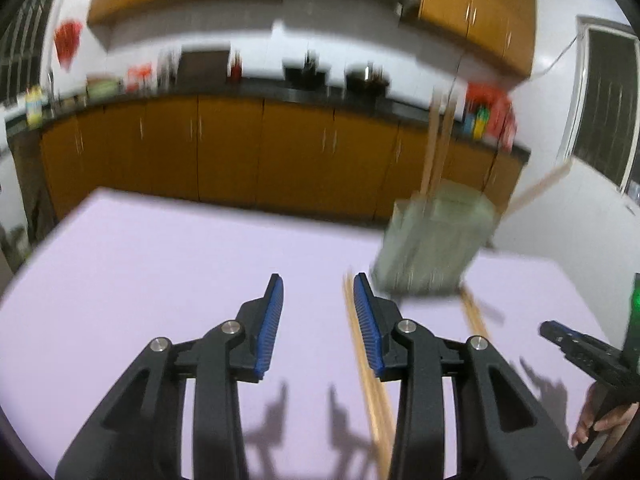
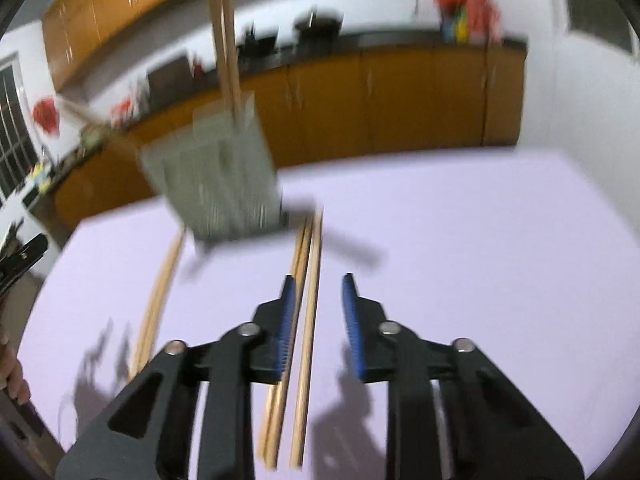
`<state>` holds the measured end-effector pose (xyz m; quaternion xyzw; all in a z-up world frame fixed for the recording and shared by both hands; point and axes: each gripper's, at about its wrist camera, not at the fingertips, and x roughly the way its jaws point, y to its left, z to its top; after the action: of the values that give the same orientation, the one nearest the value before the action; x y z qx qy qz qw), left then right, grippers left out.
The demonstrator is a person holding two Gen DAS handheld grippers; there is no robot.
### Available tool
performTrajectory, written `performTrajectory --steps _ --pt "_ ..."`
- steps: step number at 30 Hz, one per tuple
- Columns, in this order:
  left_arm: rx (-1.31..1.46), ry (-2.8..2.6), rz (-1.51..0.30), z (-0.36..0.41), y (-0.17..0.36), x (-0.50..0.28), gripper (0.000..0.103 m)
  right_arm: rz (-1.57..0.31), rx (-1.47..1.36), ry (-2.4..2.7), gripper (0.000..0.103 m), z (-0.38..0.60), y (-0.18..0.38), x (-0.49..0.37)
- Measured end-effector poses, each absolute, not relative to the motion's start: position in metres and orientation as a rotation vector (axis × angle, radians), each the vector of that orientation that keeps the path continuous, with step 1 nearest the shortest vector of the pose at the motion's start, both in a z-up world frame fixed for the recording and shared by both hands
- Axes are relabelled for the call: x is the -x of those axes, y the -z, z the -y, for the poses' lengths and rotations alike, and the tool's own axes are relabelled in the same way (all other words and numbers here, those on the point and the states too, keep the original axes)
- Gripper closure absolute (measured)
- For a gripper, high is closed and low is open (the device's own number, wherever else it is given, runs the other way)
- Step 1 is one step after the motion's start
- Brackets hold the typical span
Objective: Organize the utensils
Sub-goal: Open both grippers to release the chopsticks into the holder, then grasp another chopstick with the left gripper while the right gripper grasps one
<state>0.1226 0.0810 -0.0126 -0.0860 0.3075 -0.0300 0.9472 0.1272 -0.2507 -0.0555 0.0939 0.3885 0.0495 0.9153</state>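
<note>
Two grippers of yours are partly open and hold nothing: the left gripper is beside one stick, the right gripper has chopsticks low in the middle, so I think you squeeze next, then lift to the holder at upper left.

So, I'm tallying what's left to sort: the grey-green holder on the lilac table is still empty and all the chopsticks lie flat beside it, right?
Not quite. The holder is not empty: the right wrist view shows chopsticks standing in it, and one more leans out to the side. The rest holds: other chopsticks lie flat on the lilac table beside it.
</note>
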Motion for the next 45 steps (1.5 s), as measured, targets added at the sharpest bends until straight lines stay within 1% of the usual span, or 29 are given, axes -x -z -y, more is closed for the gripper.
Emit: performTrajectory --steps 2,5,7,8,9,10,11,15,22,26,28,36,38,40,45 --pt "0.198 0.089 -0.705 -0.081 0.039 -0.121 0.068 -0.863 -0.187 -0.120 0.084 0.244 0.077 -0.126" --pt "0.221 0.120 -0.772 -0.079 0.065 -0.118 0.068 -0.922 -0.166 -0.129 0.084 0.230 0.097 -0.126" --pt "0.224 0.139 -0.799 -0.075 0.076 -0.117 0.068 -0.903 -0.130 -0.123 0.085 0.225 0.101 -0.122" --pt "0.219 0.145 -0.809 -0.074 0.080 -0.117 0.068 -0.898 -0.112 -0.118 0.087 0.226 0.102 -0.119" --pt "0.215 0.150 -0.817 -0.072 0.083 -0.117 0.068 -0.899 -0.093 -0.100 0.095 0.227 0.102 -0.119" --pt "0.210 0.158 -0.828 -0.070 0.086 -0.118 0.068 -0.898 -0.086 -0.083 0.095 0.229 0.103 -0.120" --pt "0.208 0.164 -0.833 -0.067 0.087 -0.118 0.069 -0.894 -0.096 -0.052 0.095 0.236 0.102 -0.120" --pt "0.184 0.198 -0.856 -0.056 0.092 -0.118 0.077 -0.884 -0.155 0.004 0.095 0.258 0.100 -0.121" --pt "0.110 0.212 -0.904 -0.034 0.101 -0.128 0.085 -0.879 -0.133 -0.002 0.095 0.257 0.100 -0.117" --pt "0.062 0.185 -0.899 -0.028 0.103 -0.130 0.085 -0.880 -0.128 -0.004 0.095 0.255 0.102 -0.123" --pt "0.053 0.173 -0.904 -0.030 0.105 -0.131 0.089 -0.879 -0.122 0.006 0.095 0.257 0.103 -0.123" --pt "0.031 0.158 -0.894 -0.022 0.105 -0.135 0.087 -0.880 -0.119 -0.022 0.095 0.250 0.103 -0.124" --pt "0.019 0.140 -0.896 -0.023 0.105 -0.139 0.093 -0.880 -0.104 -0.026 0.095 0.245 0.103 -0.125" --pt "0.033 0.123 -0.897 -0.031 0.106 -0.143 0.095 -0.880 -0.097 -0.024 0.095 0.246 0.103 -0.127" --pt "0.071 0.031 -0.900 -0.067 0.106 -0.153 0.095 -0.875 -0.119 0.023 0.095 0.259 0.103 -0.131"
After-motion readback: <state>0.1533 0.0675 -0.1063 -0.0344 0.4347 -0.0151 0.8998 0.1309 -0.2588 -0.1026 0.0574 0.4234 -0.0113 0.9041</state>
